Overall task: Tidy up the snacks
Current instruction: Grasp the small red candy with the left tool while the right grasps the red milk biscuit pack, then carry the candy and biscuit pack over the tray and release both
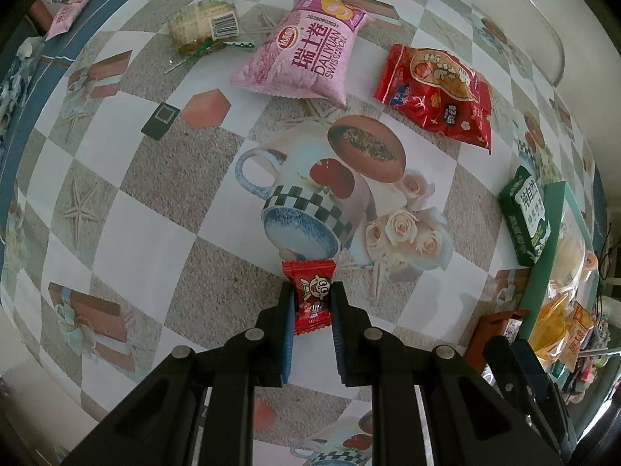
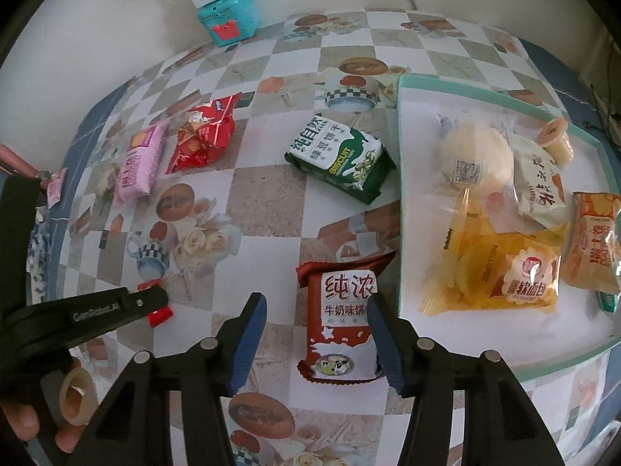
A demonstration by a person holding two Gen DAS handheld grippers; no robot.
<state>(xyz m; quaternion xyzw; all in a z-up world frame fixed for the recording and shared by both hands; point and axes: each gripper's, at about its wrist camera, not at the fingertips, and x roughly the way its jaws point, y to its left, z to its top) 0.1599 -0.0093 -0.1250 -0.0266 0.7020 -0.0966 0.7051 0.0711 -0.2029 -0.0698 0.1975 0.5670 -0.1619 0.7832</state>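
The left hand-held gripper (image 1: 312, 303) pinches a small red candy (image 1: 310, 295) just above the desk (image 1: 163, 202); the right hand-held gripper (image 2: 316, 334) straddles a brown-red milk biscuit pack (image 2: 341, 322) (only its right pad visibly touches), lying just beside the green-rimmed tray (image 2: 399, 124) at three o'clock; a green biscuit pack (image 2: 341, 159) lies at twelve o'clock.

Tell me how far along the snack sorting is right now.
Partly done. The tray already holds a round bun, a yellow bread pack and other packs. In hand: the left gripper is shut on a small red candy, and the right gripper straddles the brown milk biscuit pack, left pad clear. Left on the table: green biscuit pack, red bag, pink Swiss roll.
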